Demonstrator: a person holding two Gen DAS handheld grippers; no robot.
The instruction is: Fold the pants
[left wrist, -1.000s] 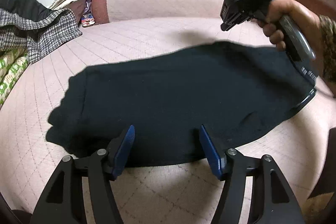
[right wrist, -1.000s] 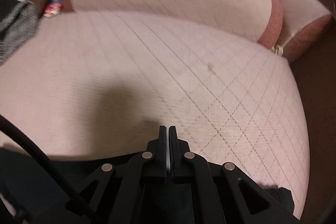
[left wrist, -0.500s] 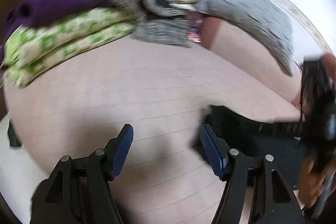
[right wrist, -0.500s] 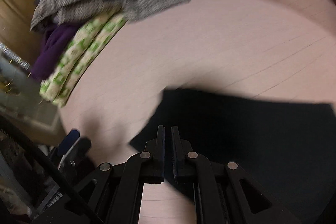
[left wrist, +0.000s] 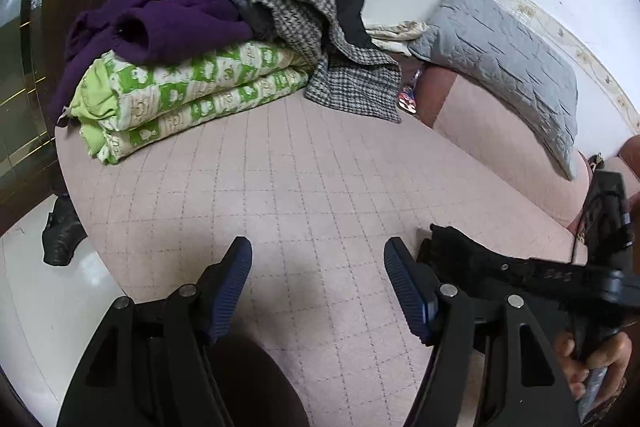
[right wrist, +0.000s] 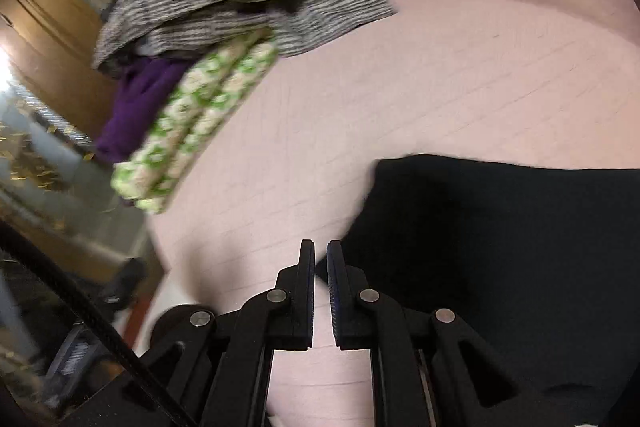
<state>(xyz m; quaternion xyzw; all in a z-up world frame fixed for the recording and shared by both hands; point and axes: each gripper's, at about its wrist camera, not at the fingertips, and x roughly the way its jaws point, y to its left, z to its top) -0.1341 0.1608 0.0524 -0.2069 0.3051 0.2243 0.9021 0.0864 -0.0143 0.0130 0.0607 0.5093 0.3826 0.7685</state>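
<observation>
Both grippers have been swung toward the bed's (left wrist: 320, 187) left edge; the left gripper (left wrist: 318, 283) is held wide over bare quilt, and the right gripper (right wrist: 319, 291) is held narrowly parted, empty, at the pants' (right wrist: 520, 227) corner.

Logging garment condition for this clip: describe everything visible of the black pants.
The black pants are plain dark, soft-looking fabric lying flat on the pink quilted bed. The right wrist view shows one edge and a blurred corner near the right gripper. The left wrist view shows only a rumpled end. Neither gripper holds them.
</observation>
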